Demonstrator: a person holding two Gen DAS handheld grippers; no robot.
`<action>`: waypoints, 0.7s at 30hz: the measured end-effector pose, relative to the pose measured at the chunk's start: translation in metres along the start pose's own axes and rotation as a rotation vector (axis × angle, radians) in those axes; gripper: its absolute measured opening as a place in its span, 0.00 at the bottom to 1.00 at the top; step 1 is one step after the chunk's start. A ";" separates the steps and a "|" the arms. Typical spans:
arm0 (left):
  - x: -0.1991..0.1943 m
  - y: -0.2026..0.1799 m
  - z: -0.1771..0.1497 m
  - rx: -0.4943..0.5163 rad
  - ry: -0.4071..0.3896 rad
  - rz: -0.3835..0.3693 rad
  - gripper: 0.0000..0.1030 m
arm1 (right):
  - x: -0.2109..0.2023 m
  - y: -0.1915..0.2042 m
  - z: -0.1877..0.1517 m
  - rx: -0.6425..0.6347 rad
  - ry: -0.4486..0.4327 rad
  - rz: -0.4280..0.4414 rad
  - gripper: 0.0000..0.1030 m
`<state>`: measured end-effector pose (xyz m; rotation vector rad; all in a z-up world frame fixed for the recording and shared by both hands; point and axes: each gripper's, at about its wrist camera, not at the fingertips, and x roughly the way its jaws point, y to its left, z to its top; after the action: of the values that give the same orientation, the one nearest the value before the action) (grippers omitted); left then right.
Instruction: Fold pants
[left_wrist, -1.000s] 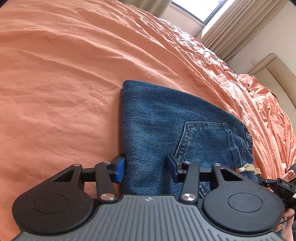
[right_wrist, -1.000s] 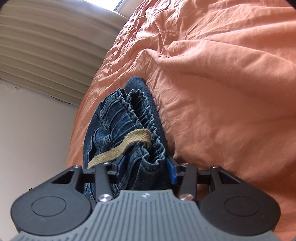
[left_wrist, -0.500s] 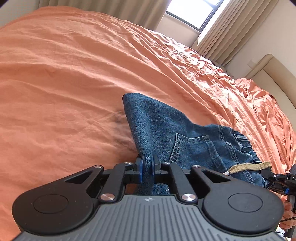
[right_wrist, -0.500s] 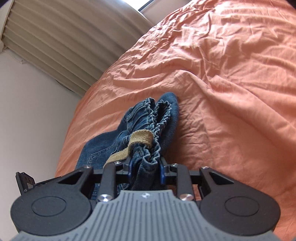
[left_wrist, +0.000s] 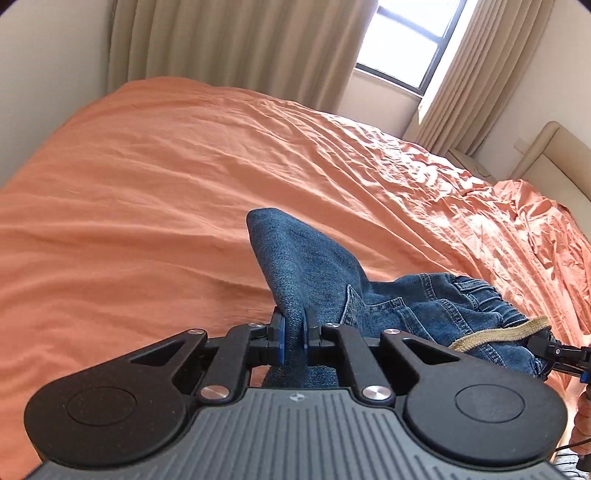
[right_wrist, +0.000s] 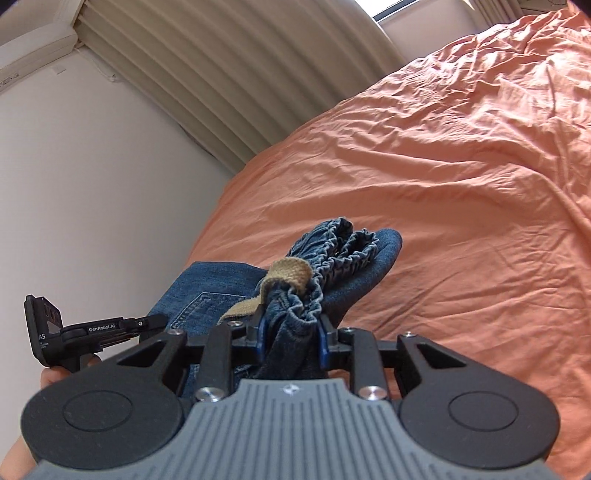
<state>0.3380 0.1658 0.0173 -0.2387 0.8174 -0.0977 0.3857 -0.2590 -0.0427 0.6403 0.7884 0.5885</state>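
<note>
Both tools are clamped on the jeans (left_wrist: 317, 273) and the bundle is up off the bed (left_wrist: 147, 192). The left tool (left_wrist: 291, 334) has its blue pads pinched nearly together on a thin folded edge of denim, with a peak of cloth standing up just beyond the pads. The right tool (right_wrist: 291, 332) has just been closing, and its pads now squeeze a thick bunch of the elastic waistband (right_wrist: 343, 247), the tan drawstring (right_wrist: 288, 275) looping over the top of it. So the right one stands a fair bit wider than the left, but both are gripping, not gaping.

This looks like the carry phase of a fold: the pants already seem doubled at least once, back pocket (left_wrist: 373, 310) showing, and the two held edges are raised together. How much denim trails on the sheet below, I can't tell from here.

Next move, as I judge it: swing the held end over and lay it flat onto the rest, keeping both tools level with each other so the edge lands straight. The bulky waistband may slip or spring open on release, so it wants setting down first.

Room is generous. Open orange sheet spreads ahead and to the left, wrinkled but bare. The wall (right_wrist: 110, 184) sits close along the bed's edge in the right wrist view, and the curtains (left_wrist: 229, 48) and the headboard (left_wrist: 546, 155) are well apart from the work.
</note>
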 end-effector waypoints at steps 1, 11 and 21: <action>-0.004 0.009 0.004 0.003 -0.004 0.024 0.08 | 0.014 0.009 -0.001 -0.002 0.006 0.012 0.21; 0.011 0.103 0.008 -0.019 0.023 0.159 0.08 | 0.118 0.058 -0.053 -0.016 0.101 0.042 0.21; 0.079 0.157 -0.041 -0.026 0.125 0.155 0.09 | 0.147 0.006 -0.126 0.116 0.190 -0.084 0.23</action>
<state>0.3611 0.2965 -0.1044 -0.1947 0.9593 0.0438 0.3688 -0.1169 -0.1733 0.6604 1.0289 0.5349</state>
